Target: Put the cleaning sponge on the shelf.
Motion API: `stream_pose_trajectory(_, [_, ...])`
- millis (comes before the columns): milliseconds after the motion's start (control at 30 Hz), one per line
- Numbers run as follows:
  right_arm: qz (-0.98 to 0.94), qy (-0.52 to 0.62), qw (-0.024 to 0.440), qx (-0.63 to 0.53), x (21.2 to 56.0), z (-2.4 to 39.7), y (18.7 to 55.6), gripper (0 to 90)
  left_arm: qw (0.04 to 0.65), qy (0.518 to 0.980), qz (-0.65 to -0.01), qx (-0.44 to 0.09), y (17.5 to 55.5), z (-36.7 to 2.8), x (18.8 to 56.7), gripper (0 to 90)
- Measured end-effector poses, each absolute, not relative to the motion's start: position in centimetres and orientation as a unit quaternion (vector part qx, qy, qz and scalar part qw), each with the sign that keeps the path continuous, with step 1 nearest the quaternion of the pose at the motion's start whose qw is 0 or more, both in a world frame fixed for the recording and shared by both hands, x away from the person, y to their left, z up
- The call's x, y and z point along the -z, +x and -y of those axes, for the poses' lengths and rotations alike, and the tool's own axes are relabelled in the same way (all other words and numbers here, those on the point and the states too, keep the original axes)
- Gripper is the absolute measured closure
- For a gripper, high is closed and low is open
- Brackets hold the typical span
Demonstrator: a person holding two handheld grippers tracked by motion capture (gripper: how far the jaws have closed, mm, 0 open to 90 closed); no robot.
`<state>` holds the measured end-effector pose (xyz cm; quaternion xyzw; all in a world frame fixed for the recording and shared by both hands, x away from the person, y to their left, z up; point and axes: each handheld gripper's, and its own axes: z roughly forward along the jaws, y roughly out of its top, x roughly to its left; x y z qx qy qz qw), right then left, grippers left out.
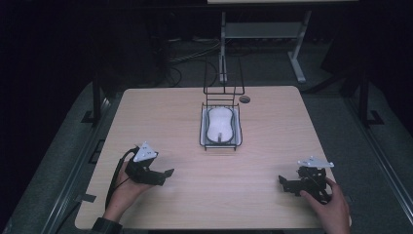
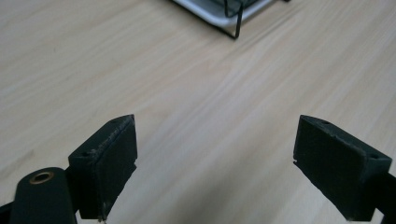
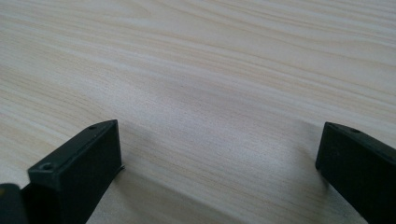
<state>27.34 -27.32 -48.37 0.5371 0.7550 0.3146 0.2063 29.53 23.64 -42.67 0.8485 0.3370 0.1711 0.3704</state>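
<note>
A white dish (image 1: 219, 124) lies in a wire rack (image 1: 220, 145) at the table's (image 1: 272, 122) far middle. Nearer than the rack, the left gripper (image 1: 167, 174) and right gripper (image 1: 282, 182) rest wide open, empty: likely the start, reaching forward next

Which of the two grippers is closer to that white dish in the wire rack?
The left. The left gripper sits on the near-left of the table, closer to the white dish in the wire rack. The right gripper lies farther off, near-right.
</note>
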Motion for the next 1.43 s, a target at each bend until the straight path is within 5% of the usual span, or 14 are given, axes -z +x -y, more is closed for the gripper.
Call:
stream_pose_trajectory(967, [-0.755,0.537,0.206,-0.315,48.4,27.3,27.3,0.0,0.311,0.861,-0.371,-0.159,26.5,-27.2,46.5,12.9])
stream_pose_trajectory(1433, [-0.755,0.537,0.206,-0.315,48.4,27.3,27.3,0.0,0.359,0.849,-0.355,-0.157,26.2,-28.2,47.4,13.0])
